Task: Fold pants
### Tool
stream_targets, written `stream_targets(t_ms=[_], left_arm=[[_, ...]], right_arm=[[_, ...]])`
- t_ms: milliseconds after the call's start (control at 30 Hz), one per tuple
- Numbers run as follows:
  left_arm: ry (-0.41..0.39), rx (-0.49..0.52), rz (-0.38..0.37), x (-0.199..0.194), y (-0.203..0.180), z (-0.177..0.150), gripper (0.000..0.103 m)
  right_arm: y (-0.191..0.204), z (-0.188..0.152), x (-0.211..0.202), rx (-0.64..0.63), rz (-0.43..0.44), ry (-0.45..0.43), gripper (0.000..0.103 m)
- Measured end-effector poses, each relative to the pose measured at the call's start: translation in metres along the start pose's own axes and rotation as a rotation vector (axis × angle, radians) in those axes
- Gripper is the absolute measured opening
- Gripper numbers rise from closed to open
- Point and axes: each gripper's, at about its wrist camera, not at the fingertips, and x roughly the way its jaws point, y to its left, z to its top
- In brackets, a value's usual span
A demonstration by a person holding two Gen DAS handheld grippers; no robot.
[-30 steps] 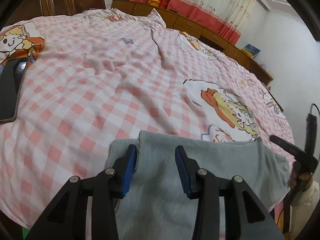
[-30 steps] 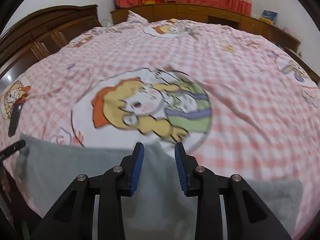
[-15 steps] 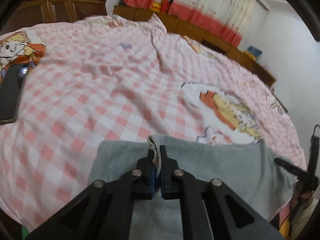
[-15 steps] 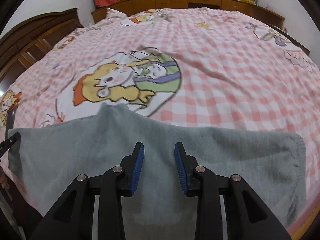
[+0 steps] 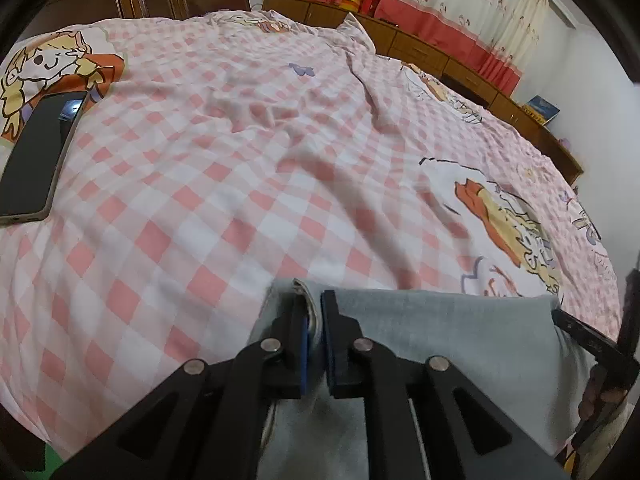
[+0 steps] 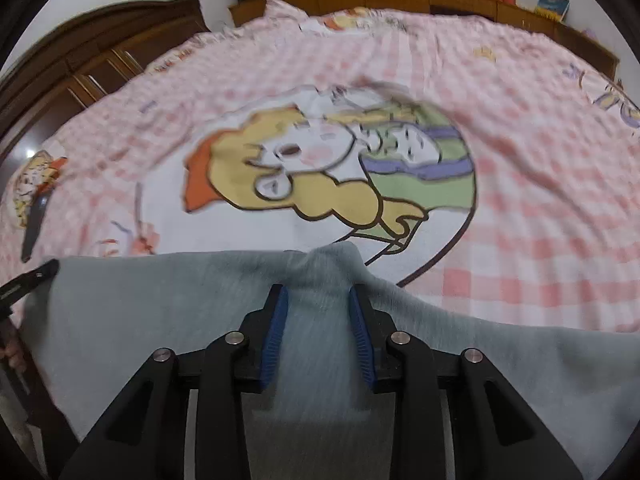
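The left gripper [image 5: 314, 314] is clamped on a raised fold of the grey pants [image 5: 440, 336], which lie at the near edge of the pink checked bedspread [image 5: 224, 184]. The right gripper [image 6: 318, 312] is spread wide over the pants, pinching nothing.

The pants [image 5: 440, 344] are plain light grey. The bedspread [image 5: 208, 184] has a pink-and-white check with cartoon prints in yellow, orange, green and purple. On its left lies a black phone [image 5: 36, 164]. The far curtains [image 5: 472, 8] are cream with red bands. Both grippers are black with blue pads [image 6: 276, 332].
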Motion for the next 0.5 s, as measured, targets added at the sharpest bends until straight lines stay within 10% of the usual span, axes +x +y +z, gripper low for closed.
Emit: stream_targets(t_ms=[167, 300, 500], left_arm=[[0.006, 0.03, 0.008, -0.004, 0.0, 0.003, 0.015], [0.017, 0.017, -0.018, -0.017, -0.002, 0.003, 0.047], [-0.004, 0.063, -0.018, -0.042, -0.026, -0.004, 0.063]], right_arm=[[0.002, 0.009, 0.011, 0.001, -0.027, 0.007, 0.032], [0.0, 0.015, 0.011, 0.028, -0.028, 0.0, 0.032], [-0.01, 0.007, -0.028, 0.13, -0.002, -0.047, 0.032]])
